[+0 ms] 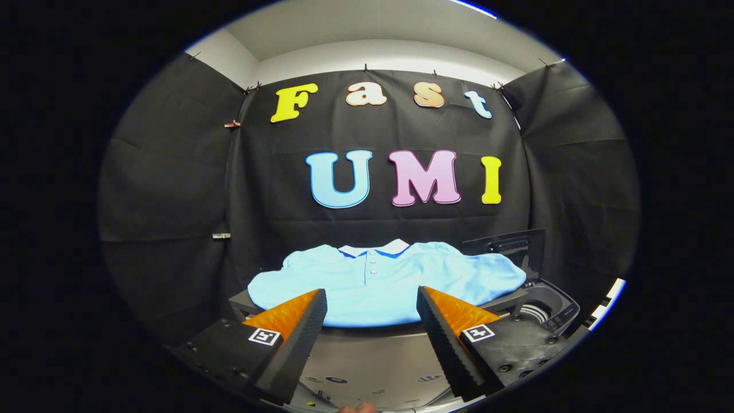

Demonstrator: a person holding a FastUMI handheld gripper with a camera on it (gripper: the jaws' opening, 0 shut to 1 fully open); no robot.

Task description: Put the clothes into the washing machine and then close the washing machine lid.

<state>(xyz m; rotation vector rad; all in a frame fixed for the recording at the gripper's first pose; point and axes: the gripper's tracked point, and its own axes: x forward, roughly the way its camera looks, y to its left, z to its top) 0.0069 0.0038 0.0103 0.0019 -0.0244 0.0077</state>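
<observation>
Shirt (378,281) crosswise beyond open tool (371,310)

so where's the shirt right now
In the gripper view, the light blue polo shirt lies spread flat just beyond the open gripper, with the washing machine's open tub at its right.

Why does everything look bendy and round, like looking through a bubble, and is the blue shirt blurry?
In the gripper view the fisheye lens curves the booth walls and the edge of the grey surface. The blue shirt looks sharp and evenly lit, buttons and collar clear. The open gripper shows its orange-and-black fingers big and stretched, being closest. The washing machine's opening sits bent and dim beside the shirt.
</observation>
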